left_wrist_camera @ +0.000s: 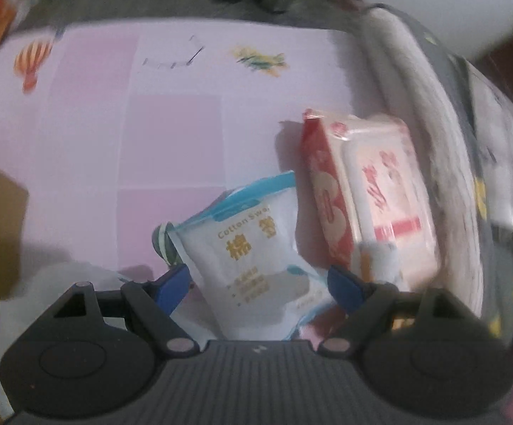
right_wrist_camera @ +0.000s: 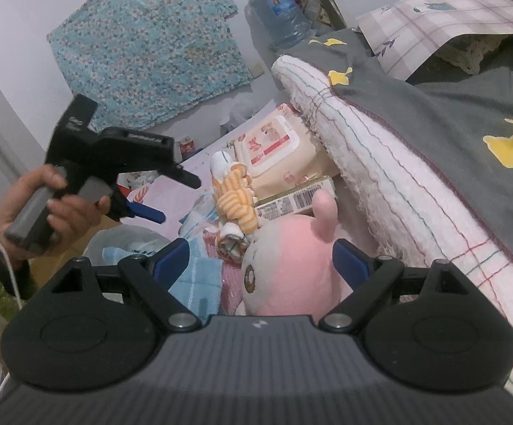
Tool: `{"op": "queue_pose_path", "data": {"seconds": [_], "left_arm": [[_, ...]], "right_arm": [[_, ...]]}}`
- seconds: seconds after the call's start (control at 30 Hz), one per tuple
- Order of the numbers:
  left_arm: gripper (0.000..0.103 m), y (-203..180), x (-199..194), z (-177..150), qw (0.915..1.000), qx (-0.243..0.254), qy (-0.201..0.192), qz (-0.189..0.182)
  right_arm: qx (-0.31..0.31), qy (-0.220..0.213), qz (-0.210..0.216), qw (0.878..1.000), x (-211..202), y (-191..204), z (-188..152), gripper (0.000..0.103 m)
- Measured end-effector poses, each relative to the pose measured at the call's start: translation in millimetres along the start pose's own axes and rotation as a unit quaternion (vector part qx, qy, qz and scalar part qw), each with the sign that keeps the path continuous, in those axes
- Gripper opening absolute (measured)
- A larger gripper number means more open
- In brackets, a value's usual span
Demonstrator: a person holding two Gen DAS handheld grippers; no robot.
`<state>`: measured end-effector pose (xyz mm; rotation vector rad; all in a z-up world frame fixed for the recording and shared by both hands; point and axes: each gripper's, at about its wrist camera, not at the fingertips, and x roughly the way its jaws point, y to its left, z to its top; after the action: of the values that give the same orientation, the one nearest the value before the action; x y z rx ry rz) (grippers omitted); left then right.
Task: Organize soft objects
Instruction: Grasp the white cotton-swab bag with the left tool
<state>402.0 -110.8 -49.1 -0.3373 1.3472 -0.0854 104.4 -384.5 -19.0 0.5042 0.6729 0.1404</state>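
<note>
In the left wrist view my left gripper (left_wrist_camera: 258, 279) is open, its blue fingers either side of a white and blue cotton swab bag (left_wrist_camera: 252, 248) lying on the pink checked sheet (left_wrist_camera: 90, 134). A red and cream wet wipes pack (left_wrist_camera: 369, 191) lies just right of the bag. In the right wrist view my right gripper (right_wrist_camera: 260, 260) is open around a pink and grey plush toy (right_wrist_camera: 291, 265). An orange striped rolled sock (right_wrist_camera: 237, 202) stands beyond the plush. The left gripper (right_wrist_camera: 143, 194) also shows there, held in a hand at left.
A folded white towel (right_wrist_camera: 380, 184) under a grey blanket (right_wrist_camera: 451, 113) runs along the right side. A small barcoded box (right_wrist_camera: 295, 200), a blue checked cloth (right_wrist_camera: 199, 279) and a plastic bag (right_wrist_camera: 125, 244) lie near the plush. A water jug (right_wrist_camera: 281, 14) stands by the wall.
</note>
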Motion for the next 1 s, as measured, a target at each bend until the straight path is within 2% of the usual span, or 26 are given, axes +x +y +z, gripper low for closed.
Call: {"op": "queue_pose_path", "data": {"seconds": [0.03,0.2,0.3,0.37,0.5,0.63,0.8,0.97,1.0], "left_arm": [[0.082,2,6,3,0.9997,-0.019,0.011,0.001],[0.081,7,30,11,0.9946,-0.09,0.051,0.006],[0.081,8,40,13,0.9917,-0.114,0.058,0.013],[0.079,9,43,12,0.9912,-0.119,0.056,0.015],[0.066,13,43,8,0.9912,-0.123,0.048,0.007],[0.056,16,38,5,0.9917,-0.122,0.042,0.0],[0.049,20,33,1,0.9922,-0.12,0.033,-0.009],[0.048,24,27,-1,0.9928,-0.116,0.02,-0.023],[0.047,23,27,-1,0.9932,-0.113,0.017,-0.025]], "right_arm": [[0.001,0.0,0.0,1.0,0,0,-1,0.088],[0.0,-0.001,-0.005,1.0,0,0,-3,0.088],[0.003,-0.002,-0.005,1.0,-2,-2,-5,0.088],[0.001,-0.002,-0.007,1.0,-1,-3,-6,0.088],[-0.013,0.015,-0.012,1.0,10,-1,-6,0.088],[-0.033,0.022,-0.039,0.998,24,4,-4,0.09],[-0.028,0.05,-0.075,0.996,41,0,-1,0.089],[-0.02,0.061,-0.069,0.996,50,-6,1,0.089],[-0.016,0.067,-0.065,0.996,55,-9,1,0.086]]}}
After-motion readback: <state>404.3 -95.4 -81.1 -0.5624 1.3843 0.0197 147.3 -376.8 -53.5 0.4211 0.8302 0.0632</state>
